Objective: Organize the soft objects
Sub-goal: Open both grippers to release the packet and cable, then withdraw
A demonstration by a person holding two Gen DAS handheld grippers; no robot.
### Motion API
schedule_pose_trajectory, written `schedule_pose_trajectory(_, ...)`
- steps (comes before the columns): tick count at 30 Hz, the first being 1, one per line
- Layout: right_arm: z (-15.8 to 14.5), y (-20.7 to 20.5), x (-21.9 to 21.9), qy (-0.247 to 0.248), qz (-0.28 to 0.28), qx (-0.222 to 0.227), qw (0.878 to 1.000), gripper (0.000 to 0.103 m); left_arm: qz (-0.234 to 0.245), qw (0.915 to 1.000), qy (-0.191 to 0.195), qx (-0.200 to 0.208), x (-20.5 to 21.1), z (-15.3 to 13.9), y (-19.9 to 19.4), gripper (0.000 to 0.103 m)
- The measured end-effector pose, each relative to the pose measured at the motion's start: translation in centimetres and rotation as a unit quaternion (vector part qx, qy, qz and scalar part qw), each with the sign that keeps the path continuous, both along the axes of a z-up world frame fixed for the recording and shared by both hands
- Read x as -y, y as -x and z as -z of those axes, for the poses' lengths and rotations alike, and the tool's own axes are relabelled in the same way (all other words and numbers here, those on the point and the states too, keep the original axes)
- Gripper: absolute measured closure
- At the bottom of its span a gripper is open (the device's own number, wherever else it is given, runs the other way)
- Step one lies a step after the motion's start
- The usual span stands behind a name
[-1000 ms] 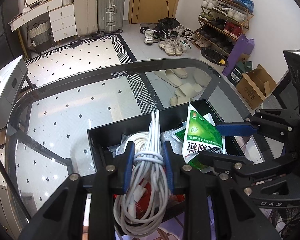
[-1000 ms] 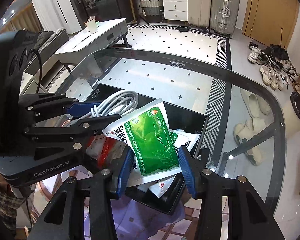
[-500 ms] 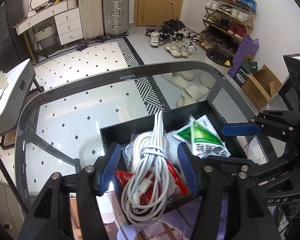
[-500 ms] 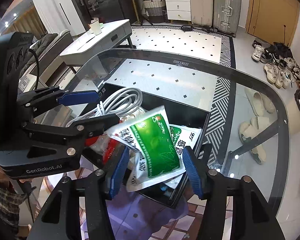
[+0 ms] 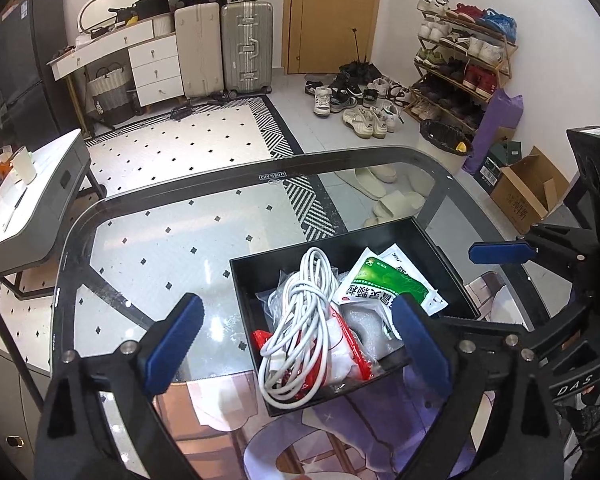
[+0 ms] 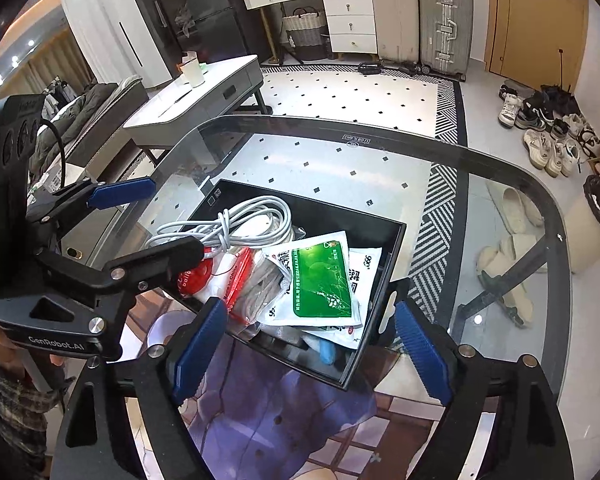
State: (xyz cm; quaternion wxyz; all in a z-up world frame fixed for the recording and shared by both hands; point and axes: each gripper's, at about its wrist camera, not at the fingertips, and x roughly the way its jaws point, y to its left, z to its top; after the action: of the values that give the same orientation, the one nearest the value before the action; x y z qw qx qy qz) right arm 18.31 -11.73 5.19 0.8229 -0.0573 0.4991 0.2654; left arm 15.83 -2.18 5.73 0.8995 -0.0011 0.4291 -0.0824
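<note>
A black tray [image 5: 240, 280] [image 6: 396, 248] stands on the glass table. In it lie a coiled white cable [image 5: 300, 320] [image 6: 236, 220], a green and white pouch [image 5: 392, 286] [image 6: 320, 280], red and clear plastic bags [image 6: 236, 276] and other white packets. My left gripper [image 5: 296, 340] is open and empty, held above and just in front of the tray. My right gripper [image 6: 308, 348] is open and empty over the tray's near edge. Each gripper shows in the other's view, the right [image 5: 500, 252] and the left [image 6: 120, 192].
The glass table [image 5: 160, 240] has a rounded dark rim. A purple patterned mat [image 6: 268, 392] lies under the tray's near end. A grey side table [image 6: 196, 100] stands to the left. Shoes and slippers lie on the floor beyond.
My left gripper opened and let go of the cable, which now lies in the tray. My right gripper opened and dropped the green pouch into the tray. Both grippers drew back and up.
</note>
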Motion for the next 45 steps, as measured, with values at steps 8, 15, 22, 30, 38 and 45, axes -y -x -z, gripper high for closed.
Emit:
schedule_pose_trajectory(8,-0.8,1.5,0.8,-0.003,0.008,0.019,1.000,0.001,-0.003,0.9996,-0.002,0.026,-0.1,-1.4,2.1,0.003)
schedule_pose_trajectory(15,-1.5,2.6,1.6,-0.015,0.020,0.036,0.999,0.001,-0.009,0.9987,-0.007,0.049,-0.1,-1.9,3.6,0.000)
schedule_pose_trajectory(22,-1.5,3.9,2.4,-0.031,0.039,0.054,0.997,0.001,-0.019,0.9972,-0.005,0.072,0.1,-1.6,5.2,0.000)
schedule_pose_trajectory(30,-0.6,6.5,3.7,-0.048,0.062,0.099,0.992,0.001,-0.035,0.9957,0.010,0.085,-0.1,-0.4,6.8,0.000)
schedule_pose_trajectory(38,1.5,8.4,4.7,-0.064,0.081,0.145,0.984,0.001,-0.059,0.9920,0.008,0.111,-0.8,2.2,8.7,0.000)
schedule_pose_trajectory(45,2.3,9.1,5.6,-0.078,0.104,0.189,0.973,0.001,-0.067,0.9885,0.013,0.135,-1.2,4.1,9.7,0.000)
